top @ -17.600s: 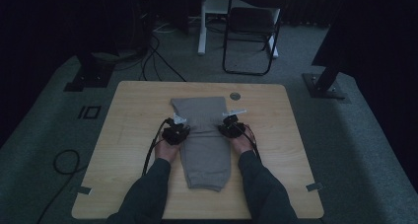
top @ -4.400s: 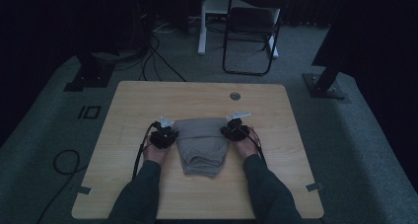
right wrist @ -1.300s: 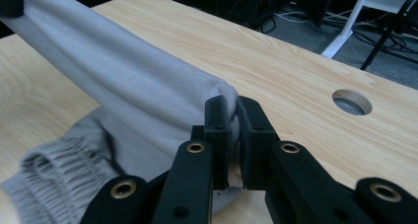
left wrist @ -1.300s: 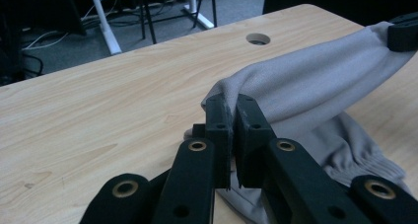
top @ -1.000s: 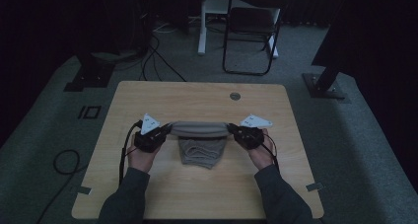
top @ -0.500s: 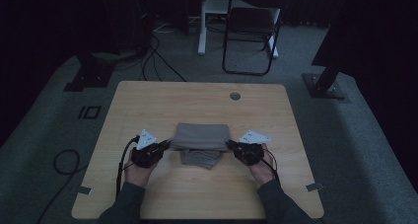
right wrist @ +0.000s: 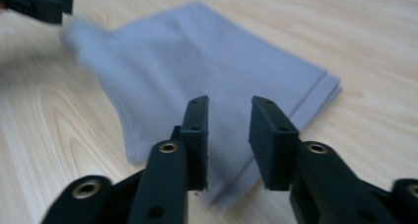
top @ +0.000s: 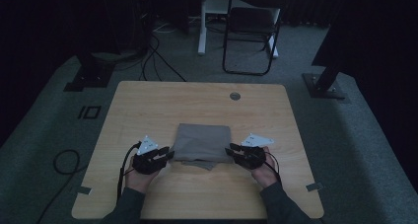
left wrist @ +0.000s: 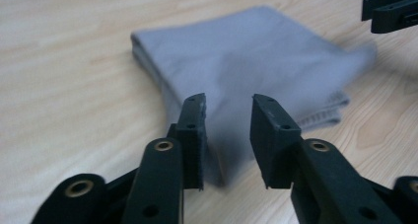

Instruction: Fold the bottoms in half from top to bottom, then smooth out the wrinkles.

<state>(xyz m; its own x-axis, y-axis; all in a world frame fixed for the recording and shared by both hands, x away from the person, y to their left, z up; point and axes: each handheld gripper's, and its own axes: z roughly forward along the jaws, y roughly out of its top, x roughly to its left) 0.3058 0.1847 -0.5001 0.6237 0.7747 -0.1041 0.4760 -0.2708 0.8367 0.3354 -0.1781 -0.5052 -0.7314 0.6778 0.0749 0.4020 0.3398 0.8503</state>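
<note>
Folding looks close to finished: the table [top: 148, 105] carries 1 grey cloth [top: 202, 144] lying flat as a compact square packet, with stacked layer edges showing along its side in both gripper views. A ragged under-layer pokes out at the packet's near edge, between the 2 grippers, so the stack is not perfectly squared.

The cloth sits directly between the grippers, just ahead of each one's tips. The left gripper [top: 167, 155] points at the packet's left edge and the right gripper [top: 230, 151] at its right edge. Both have just been opening, and their jaws now stand parted with a clear gap. In the left gripper view, the left gripper [left wrist: 227, 116] frames cloth [left wrist: 256, 56] beyond its tips, yet the pads do not press on it; the right gripper [right wrist: 227, 116] shows the same over its side of the cloth [right wrist: 197, 66]. Each one is released and holds nothing.

What seems left, judging by the layout, is little: perhaps tucking or straightening the protruding near layer, then drawing both hands back from the packet.
</note>
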